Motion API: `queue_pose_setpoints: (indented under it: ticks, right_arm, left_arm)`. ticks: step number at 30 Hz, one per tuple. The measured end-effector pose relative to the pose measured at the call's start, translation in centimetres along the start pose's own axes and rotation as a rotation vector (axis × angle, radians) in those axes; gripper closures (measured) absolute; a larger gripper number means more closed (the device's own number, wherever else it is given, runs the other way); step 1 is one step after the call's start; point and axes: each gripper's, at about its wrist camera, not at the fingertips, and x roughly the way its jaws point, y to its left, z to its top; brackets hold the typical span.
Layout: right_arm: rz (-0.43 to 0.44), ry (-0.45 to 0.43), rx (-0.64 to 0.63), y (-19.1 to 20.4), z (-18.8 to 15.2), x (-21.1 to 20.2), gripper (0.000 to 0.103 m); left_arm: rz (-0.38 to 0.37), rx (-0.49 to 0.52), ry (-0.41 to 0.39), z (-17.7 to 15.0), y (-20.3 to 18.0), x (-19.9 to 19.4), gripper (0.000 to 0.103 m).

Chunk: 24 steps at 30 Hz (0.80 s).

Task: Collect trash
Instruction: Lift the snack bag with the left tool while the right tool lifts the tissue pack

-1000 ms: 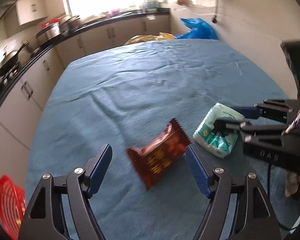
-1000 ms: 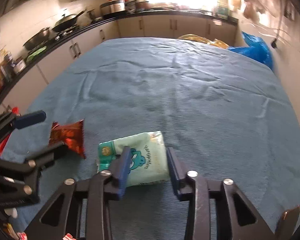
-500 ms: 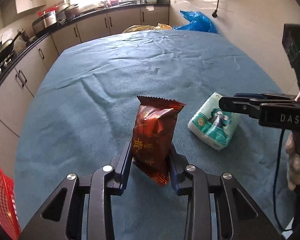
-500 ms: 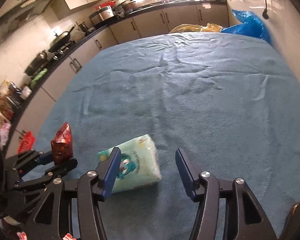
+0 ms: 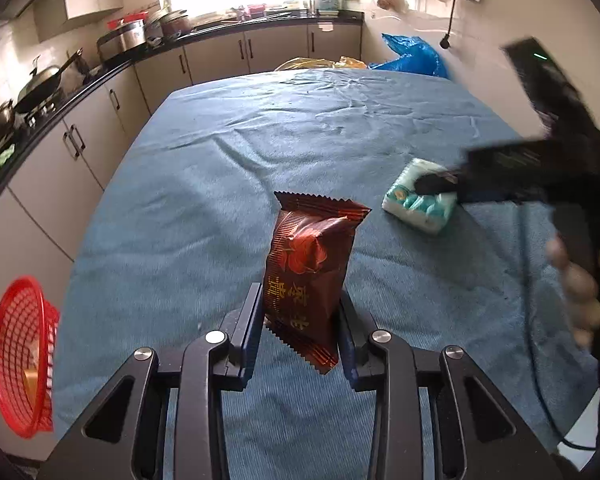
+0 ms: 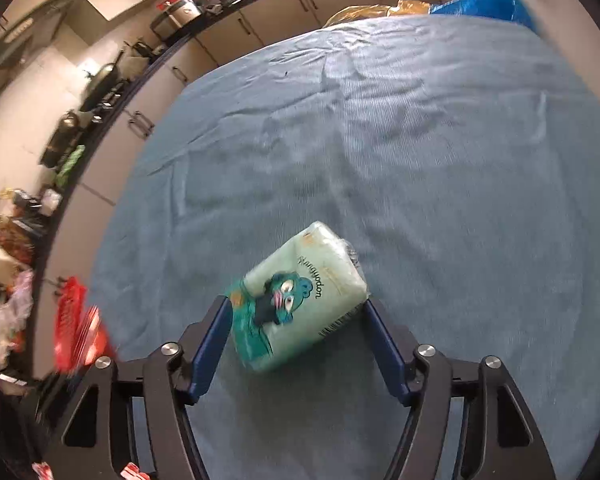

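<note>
My left gripper (image 5: 300, 330) is shut on a dark red snack packet (image 5: 310, 268) and holds it upright above the blue tablecloth (image 5: 300, 128). A green tissue pack (image 6: 302, 296) sits tilted between the fingers of my right gripper (image 6: 298, 340), whose jaws stand wide around it. The pack also shows in the left wrist view (image 5: 420, 200), with the right gripper (image 5: 440, 182) at it. A red mesh basket (image 5: 20, 356) stands off the table's left edge.
Kitchen cabinets and a counter with pots (image 5: 140, 36) run along the left and far sides. A blue plastic bag (image 5: 412, 54) and a yellow bag (image 5: 312, 64) lie past the table's far edge. A wall is at the right.
My left gripper closed on the red packet and lifted it upright. My right gripper opened wider around the tissue pack, which now sits tilted between the fingers.
</note>
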Motion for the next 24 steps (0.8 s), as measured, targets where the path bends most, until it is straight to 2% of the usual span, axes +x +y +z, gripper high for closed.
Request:
queue_pose_setpoints:
  ticks: [7,10,12,14,15,16,20,24]
  right_arm:
    - [-0.189,-0.053,-0.070,4.0,1.1,2.4,0.019]
    - [-0.280,-0.084,-0.139,5.3,0.1,3.0,0.019]
    - [-0.332,-0.104,-0.180,6.0,-0.6,3.0,0.026]
    - [-0.330,-0.121,-0.187,5.8,-1.0,2.4,0.048]
    - [-0.322,-0.118,-0.187,5.8,-1.1,2.2,0.052]
    - [-0.312,-0.116,-0.184,5.6,-1.2,2.0,0.061]
    - [-0.253,-0.125,-0.155,4.5,-2.3,0.8,0.068]
    - [-0.204,-0.138,-0.124,3.9,-3.4,-0.2,0.068]
  left_arm:
    - [0.035,-0.075,0.028,-1.1,1.7,-0.3,0.071]
    - [0.039,-0.116,0.044,-1.6,2.5,-0.3,0.071]
    - [0.040,-0.136,0.049,-1.9,2.9,-0.3,0.071]
    - [0.038,-0.154,0.049,-2.2,3.2,-0.6,0.071]
    - [0.035,-0.162,0.047,-2.4,3.3,-0.7,0.071]
    - [0.034,-0.167,0.045,-2.5,3.3,-0.9,0.071]
    - [0.038,-0.179,0.030,-3.0,3.1,-1.7,0.071]
    - [0.045,-0.190,0.022,-3.5,2.9,-2.4,0.071]
